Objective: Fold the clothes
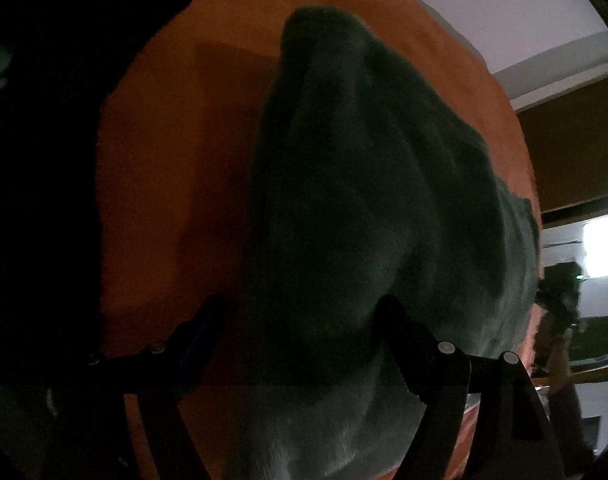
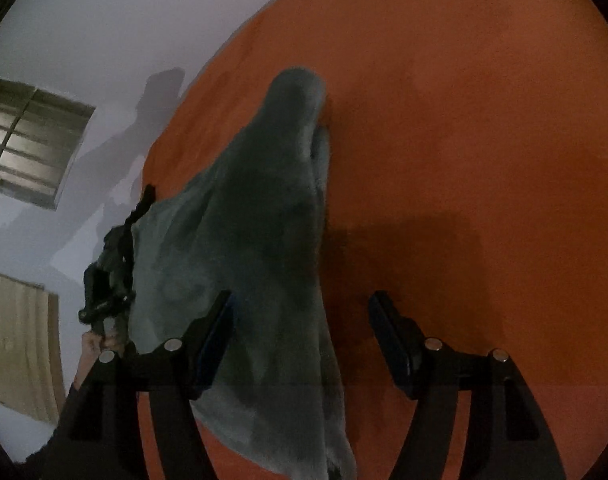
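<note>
orange surface [image 2: 463,120]; window [image 2: 28,140] right view only; grey garment [image 1: 363,200].

right gripper [image 2: 302,334]: black fingers [image 2: 395,344] | blue pads | silver round screws [image 2: 432,344] | dark sleeve [image 2: 70,412]

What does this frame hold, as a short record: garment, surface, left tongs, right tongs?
garment: dark grey-green fleecy cloth, bunched and draped, not flat
surface: orange cover beneath it
left tongs: apart, cloth bulging between the fingers; grip unclear
right tongs: open, cloth edge lying between the fingers, right finger clear of the cloth
</note>
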`<state>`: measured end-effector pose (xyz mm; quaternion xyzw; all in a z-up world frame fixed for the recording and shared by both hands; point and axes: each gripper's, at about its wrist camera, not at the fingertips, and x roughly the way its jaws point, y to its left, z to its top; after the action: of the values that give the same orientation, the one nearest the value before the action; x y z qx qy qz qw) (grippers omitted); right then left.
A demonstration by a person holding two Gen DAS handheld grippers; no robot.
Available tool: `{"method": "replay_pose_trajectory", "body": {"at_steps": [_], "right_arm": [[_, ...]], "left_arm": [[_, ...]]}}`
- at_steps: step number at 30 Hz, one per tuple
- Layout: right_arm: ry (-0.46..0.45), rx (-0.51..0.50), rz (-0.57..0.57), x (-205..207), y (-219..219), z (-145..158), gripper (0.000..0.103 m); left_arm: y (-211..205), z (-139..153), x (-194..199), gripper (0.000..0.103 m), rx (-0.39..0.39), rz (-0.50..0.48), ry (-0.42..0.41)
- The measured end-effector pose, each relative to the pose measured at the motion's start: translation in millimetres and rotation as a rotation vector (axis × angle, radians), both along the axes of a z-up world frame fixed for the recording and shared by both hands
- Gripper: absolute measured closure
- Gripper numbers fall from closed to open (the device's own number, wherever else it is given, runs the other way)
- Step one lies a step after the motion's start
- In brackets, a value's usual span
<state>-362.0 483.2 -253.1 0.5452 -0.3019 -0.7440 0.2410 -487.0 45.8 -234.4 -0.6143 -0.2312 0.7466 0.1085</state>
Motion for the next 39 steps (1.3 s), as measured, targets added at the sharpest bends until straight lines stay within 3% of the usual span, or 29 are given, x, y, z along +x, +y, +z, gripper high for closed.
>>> {"method": "replay_pose_trajectory", "body": {"at_steps": [7, 11, 14, 16, 20, 24, 26, 27, 30, 33, 34, 35, 36, 37, 39], "right_arm": [[-0.027, -0.077, 0.057, -22, -16, -9, 0.036], [-0.043, -0.120, 0.090, -35, -26, -14, 0.035], [-0.064, -0.131, 0.121, -47, -41, -17, 0.026], [-0.080, -0.130, 0.140, -42, -35, -13, 0.016], [-0.095, -0.132, 0.175, -34, -24, -8, 0.016], [-0.089, -0.201, 0.145, -16, 9, 6, 0.015], [-0.087, -0.231, 0.124, -5, 27, 9, 0.008], [-0.084, -0.226, 0.129, -2, 30, 10, 0.002], [-0.084, -0.183, 0.155, 6, 30, 15, 0.001], [-0.077, -0.007, 0.133, 6, 20, 24, 0.002], [-0.085, 0.106, 0.112, 4, 15, 24, 0.022], [-0.096, 0.157, 0.101, 3, 12, 22, 0.043], [-0.112, 0.142, 0.094, 2, 12, 20, 0.071], [-0.127, 0.100, 0.069, 3, 17, 21, 0.072], [-0.091, 0.153, 0.043, 9, 25, 29, 0.076]], "left_arm": [[-12, -22, -7, 0.015, 0.133, 0.031, -0.043], [-5, -22, -5, 0.012, 0.125, -0.012, -0.024], [-5, -27, -15, 0.001, 0.157, -0.026, -0.032], [-4, -27, -16, 0.001, 0.155, -0.033, -0.037], [-15, -27, -11, 0.004, 0.204, 0.010, -0.012], [-22, -28, -4, 0.004, 0.236, 0.017, -0.002], [-22, -30, -4, 0.004, 0.237, 0.008, 0.002], [-19, -34, -15, 0.004, 0.233, 0.005, 0.002], [-18, -36, -16, 0.004, 0.219, -0.002, -0.001], [-16, -38, -19, 0.004, 0.200, -0.010, 0.001], [-17, -37, -19, 0.004, 0.196, -0.011, 0.002], [-17, -35, -17, 0.004, 0.194, -0.009, 0.004], [-17, -33, -14, 0.004, 0.193, -0.008, 0.007], [-16, -33, -13, 0.004, 0.191, -0.006, 0.009], [-18, -32, -13, 0.004, 0.183, -0.010, 0.012]]}}
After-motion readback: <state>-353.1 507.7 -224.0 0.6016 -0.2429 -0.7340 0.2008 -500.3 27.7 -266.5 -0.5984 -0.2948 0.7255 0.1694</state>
